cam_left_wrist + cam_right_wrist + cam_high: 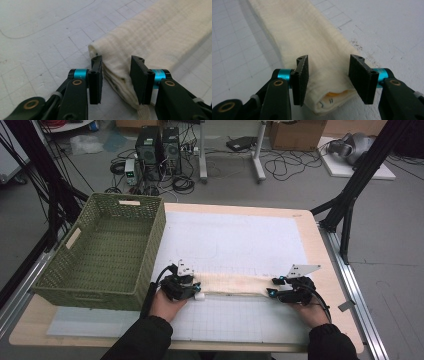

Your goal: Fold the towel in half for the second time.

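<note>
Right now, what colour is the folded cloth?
Cream; the folded cloth shows best in the right gripper view.

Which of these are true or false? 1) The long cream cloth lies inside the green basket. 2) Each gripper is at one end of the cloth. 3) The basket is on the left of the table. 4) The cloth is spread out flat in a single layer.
1) False. The cream cloth lies on the white gridded mat, beside the green basket.
2) True. The left gripper has one end between its jaws, the right gripper the other.
3) True.
4) False. It is folded into a narrow strip; layers show at the end in the left gripper view.
</note>
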`<control>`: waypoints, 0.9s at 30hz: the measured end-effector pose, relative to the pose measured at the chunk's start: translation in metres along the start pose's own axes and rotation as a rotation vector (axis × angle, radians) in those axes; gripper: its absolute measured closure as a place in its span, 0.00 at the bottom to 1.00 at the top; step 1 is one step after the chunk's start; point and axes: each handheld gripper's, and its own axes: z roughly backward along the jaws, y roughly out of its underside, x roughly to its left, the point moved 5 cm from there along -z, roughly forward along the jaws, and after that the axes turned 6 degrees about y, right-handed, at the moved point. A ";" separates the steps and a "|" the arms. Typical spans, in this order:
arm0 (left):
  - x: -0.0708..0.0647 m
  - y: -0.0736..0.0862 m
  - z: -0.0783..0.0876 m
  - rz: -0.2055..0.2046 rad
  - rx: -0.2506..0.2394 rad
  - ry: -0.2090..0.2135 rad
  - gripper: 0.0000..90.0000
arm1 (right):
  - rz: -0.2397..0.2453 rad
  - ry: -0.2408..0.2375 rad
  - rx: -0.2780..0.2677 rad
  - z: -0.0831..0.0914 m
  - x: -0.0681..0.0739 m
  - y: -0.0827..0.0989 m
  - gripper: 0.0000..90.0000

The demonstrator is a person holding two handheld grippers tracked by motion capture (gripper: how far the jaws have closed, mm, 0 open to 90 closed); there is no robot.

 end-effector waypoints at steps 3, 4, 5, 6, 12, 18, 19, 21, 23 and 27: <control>0.000 0.000 0.000 -0.001 0.000 -0.003 0.68 | -0.004 0.003 -0.002 0.000 0.000 0.000 0.54; 0.000 0.000 0.000 -0.001 -0.002 -0.004 0.68 | -0.005 0.002 -0.004 0.000 0.000 0.000 0.53; 0.000 0.000 0.000 0.003 -0.006 -0.009 0.67 | -0.007 0.002 -0.004 0.001 0.001 0.000 0.52; 0.000 0.000 0.000 0.007 -0.006 -0.012 0.67 | -0.011 0.002 -0.003 0.001 0.001 -0.001 0.51; 0.000 -0.002 0.005 0.022 -0.027 -0.010 0.62 | -0.047 0.010 -0.050 0.008 -0.001 -0.004 0.46; 0.006 -0.009 0.015 0.072 -0.092 -0.005 0.56 | -0.089 0.043 -0.073 0.012 -0.005 -0.007 0.46; 0.007 -0.009 0.015 0.076 -0.094 -0.010 0.56 | -0.087 0.049 -0.072 0.011 -0.005 -0.007 0.46; 0.008 -0.008 0.014 0.080 -0.085 -0.013 0.56 | -0.093 0.055 -0.068 0.011 -0.006 -0.007 0.46; 0.008 -0.008 0.013 0.086 -0.079 -0.015 0.55 | -0.103 0.066 -0.055 0.011 -0.008 -0.006 0.46; 0.008 -0.007 0.011 0.090 -0.059 -0.005 0.55 | -0.125 0.082 -0.048 0.012 -0.011 -0.004 0.45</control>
